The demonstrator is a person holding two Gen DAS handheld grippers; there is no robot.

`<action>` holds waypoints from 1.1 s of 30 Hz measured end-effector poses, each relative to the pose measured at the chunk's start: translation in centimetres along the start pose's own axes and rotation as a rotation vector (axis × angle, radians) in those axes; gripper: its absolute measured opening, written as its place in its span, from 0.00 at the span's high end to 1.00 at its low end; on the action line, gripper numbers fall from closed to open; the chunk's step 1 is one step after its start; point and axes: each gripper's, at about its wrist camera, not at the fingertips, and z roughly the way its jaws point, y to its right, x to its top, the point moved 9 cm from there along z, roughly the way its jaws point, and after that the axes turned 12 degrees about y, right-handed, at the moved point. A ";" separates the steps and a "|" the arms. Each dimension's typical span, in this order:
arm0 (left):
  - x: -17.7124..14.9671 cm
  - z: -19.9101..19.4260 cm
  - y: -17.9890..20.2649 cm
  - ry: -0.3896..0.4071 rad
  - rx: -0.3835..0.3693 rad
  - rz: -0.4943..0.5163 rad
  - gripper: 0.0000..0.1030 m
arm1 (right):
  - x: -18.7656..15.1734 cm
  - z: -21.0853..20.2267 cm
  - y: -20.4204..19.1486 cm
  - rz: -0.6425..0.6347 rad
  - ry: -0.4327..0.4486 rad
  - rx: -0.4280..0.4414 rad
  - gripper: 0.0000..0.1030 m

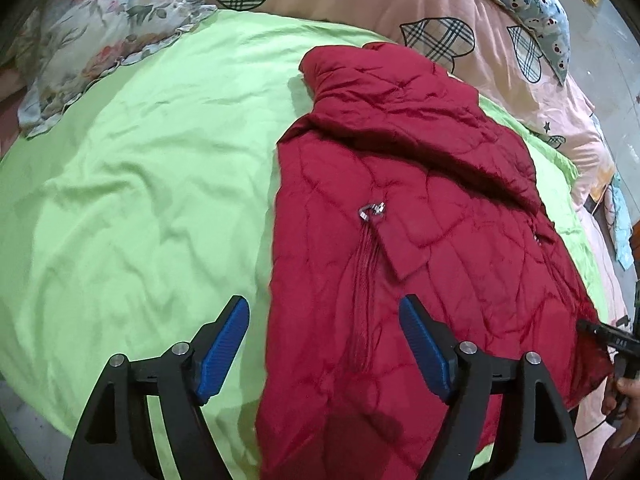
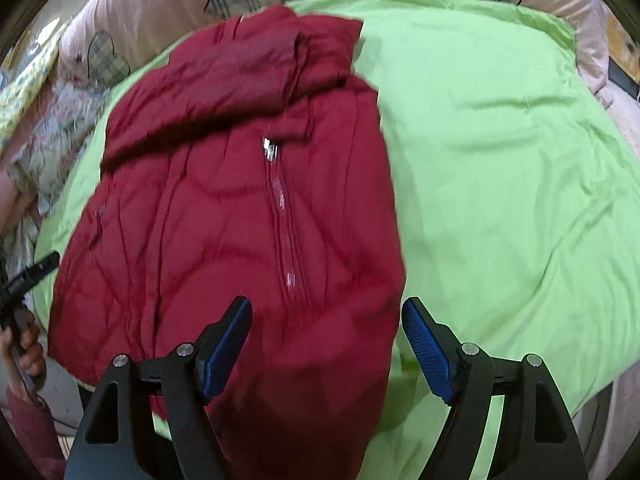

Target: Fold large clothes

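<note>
Red quilted jacket lies flat on green sheet, long axis running collar-far to hem-near. Left gripper spread, empty, above near hem, left edge. Right gripper spread, empty, above hem's right edge. Both equally near.

My bed carries a green sheet; on it lies the folded red quilted jacket, zipper up.

quilted red jacket in faintly glossy cloth, metal zip pull glinting, lies on a matt, creased lime-green sheet; ribbed blue gripper pads on matt black plastic.
</note>
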 end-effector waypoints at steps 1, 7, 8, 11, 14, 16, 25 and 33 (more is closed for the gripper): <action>-0.3 -0.3 -0.2 -0.005 0.003 0.001 0.24 | -0.7 -0.1 0.0 0.000 -0.011 0.006 0.23; -2.0 -1.2 -0.9 -0.045 0.010 0.010 0.24 | -3.3 -1.3 0.5 0.010 -0.038 0.059 0.34; -2.2 -1.3 -1.0 -0.050 0.009 0.012 0.24 | -3.5 -1.6 0.6 0.014 -0.033 0.069 0.38; -2.9 -1.6 -1.2 -0.065 0.011 0.023 0.23 | -3.7 -2.5 0.7 0.019 -0.021 0.094 0.44; -3.7 -1.6 -1.2 -0.088 -0.006 0.026 0.23 | -3.8 -2.7 0.5 0.010 -0.010 0.101 0.46; -4.3 -1.6 -0.8 -0.105 -0.030 0.027 0.23 | -3.8 -2.7 0.3 0.011 -0.005 0.107 0.46; -6.4 -1.0 1.2 -0.148 -0.122 0.036 0.23 | -4.0 -3.0 0.0 0.019 0.015 0.117 0.44; -7.0 -1.5 2.0 -0.139 -0.157 0.070 0.56 | -4.4 -3.7 -1.1 -0.018 0.035 0.163 0.68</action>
